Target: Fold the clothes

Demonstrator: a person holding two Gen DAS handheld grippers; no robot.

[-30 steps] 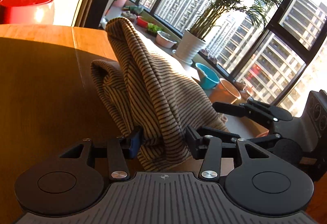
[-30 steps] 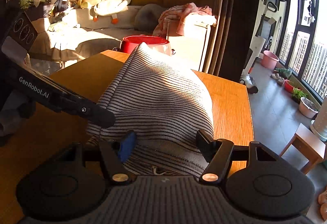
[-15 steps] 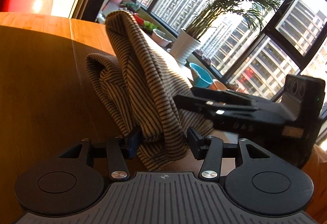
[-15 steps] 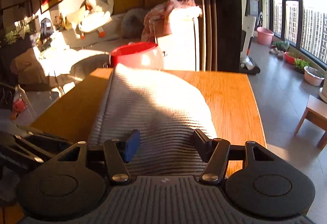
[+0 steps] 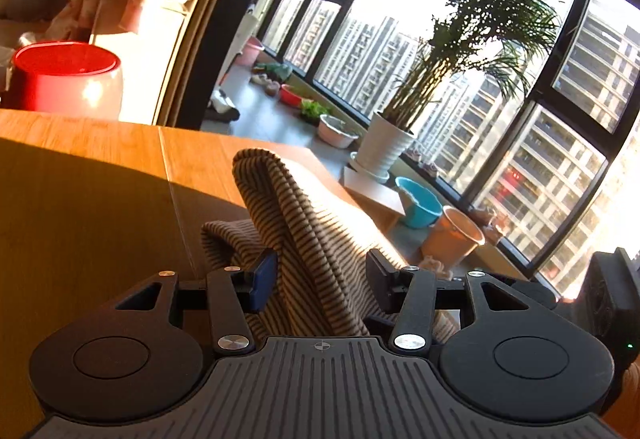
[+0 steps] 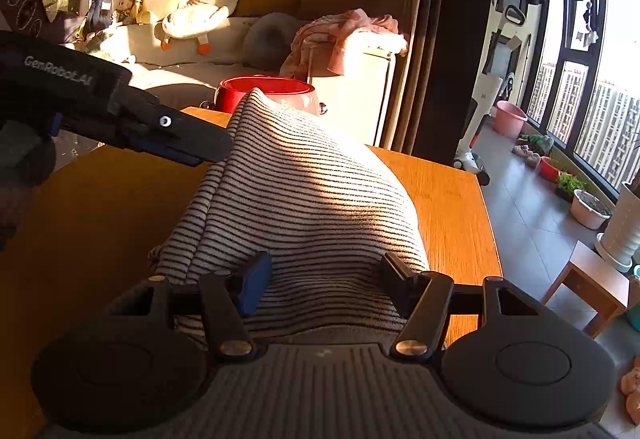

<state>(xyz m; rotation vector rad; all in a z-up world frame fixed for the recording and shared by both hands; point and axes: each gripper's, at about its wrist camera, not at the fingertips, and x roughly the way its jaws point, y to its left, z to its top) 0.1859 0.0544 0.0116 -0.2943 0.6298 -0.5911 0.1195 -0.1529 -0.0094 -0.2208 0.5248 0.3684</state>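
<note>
A striped knit garment [image 6: 304, 199] lies bunched on the wooden table [image 6: 448, 191]. In the left wrist view the garment [image 5: 304, 231] rises in a ridge between my left gripper's [image 5: 320, 275] fingers, which stand apart with the cloth between them. My right gripper [image 6: 324, 279] is open too, its fingers wide over the near edge of the garment. In the right wrist view the left gripper [image 6: 192, 143] shows from the side, its tip at the garment's left edge. The right gripper's body [image 5: 612, 299] shows at the right edge of the left wrist view.
A red and white pot [image 5: 68, 79] stands at the far side of the table. The table's right edge [image 6: 488, 223] drops to a tiled floor with a white planter [image 5: 384, 147], bowls, a small stool [image 6: 596, 283] and a window wall. A sofa with cushions is behind.
The garment's raised ridge has dropped lower. My right gripper has drawn back out of the middle of the left view to its right edge. Both cameras have tilted up a little.
</note>
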